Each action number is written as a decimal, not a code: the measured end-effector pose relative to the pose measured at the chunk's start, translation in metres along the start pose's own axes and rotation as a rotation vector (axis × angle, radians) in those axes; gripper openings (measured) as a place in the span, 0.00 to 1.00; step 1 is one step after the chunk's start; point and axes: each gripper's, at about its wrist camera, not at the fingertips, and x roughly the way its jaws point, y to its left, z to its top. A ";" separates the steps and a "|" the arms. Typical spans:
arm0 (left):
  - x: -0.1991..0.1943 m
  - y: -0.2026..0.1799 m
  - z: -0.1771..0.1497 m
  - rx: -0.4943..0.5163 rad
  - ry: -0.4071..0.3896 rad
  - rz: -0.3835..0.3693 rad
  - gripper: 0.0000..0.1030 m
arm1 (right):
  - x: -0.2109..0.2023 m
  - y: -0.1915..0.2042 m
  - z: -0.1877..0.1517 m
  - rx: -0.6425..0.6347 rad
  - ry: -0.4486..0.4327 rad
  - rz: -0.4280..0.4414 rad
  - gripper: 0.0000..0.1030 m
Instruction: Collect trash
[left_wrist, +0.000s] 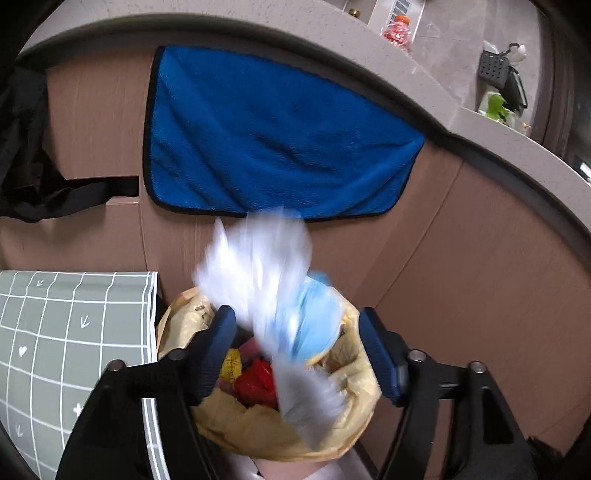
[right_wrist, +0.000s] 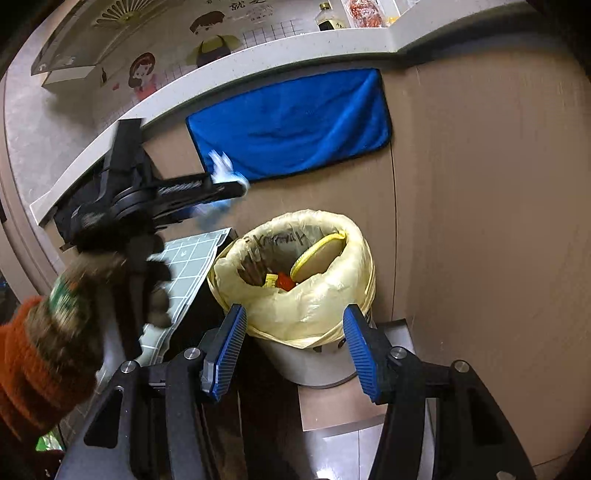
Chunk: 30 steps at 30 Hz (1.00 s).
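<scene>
A blurred wad of white and light-blue plastic trash (left_wrist: 273, 295) hangs between the spread fingers of my left gripper (left_wrist: 299, 332), right above the trash bin with a yellow liner (left_wrist: 258, 424). The jaws stand wide apart and do not press on the wad. In the right wrist view the left gripper (right_wrist: 236, 184) is up left of the bin (right_wrist: 295, 266) with the wad (right_wrist: 221, 173) at its tip. My right gripper (right_wrist: 295, 332) is open and empty, just in front of the bin. Red and yellow wrappers (left_wrist: 251, 376) lie inside the bin.
A blue towel (left_wrist: 273, 133) hangs on the brown cabinet front under the grey counter (left_wrist: 498, 122). A grey-green gridded bag (left_wrist: 66, 332) stands left of the bin. Bottles (right_wrist: 328, 18) stand on the counter. The person's orange sleeve (right_wrist: 33, 369) is at lower left.
</scene>
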 end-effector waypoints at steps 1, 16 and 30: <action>-0.001 0.001 0.001 -0.003 -0.003 0.011 0.68 | -0.001 0.001 -0.001 -0.004 0.001 -0.001 0.50; -0.191 0.007 -0.105 0.021 -0.089 0.221 0.68 | -0.025 0.043 -0.016 -0.028 -0.029 0.099 0.61; -0.310 -0.006 -0.200 0.022 -0.200 0.508 0.68 | -0.097 0.131 -0.059 -0.182 -0.194 0.058 0.62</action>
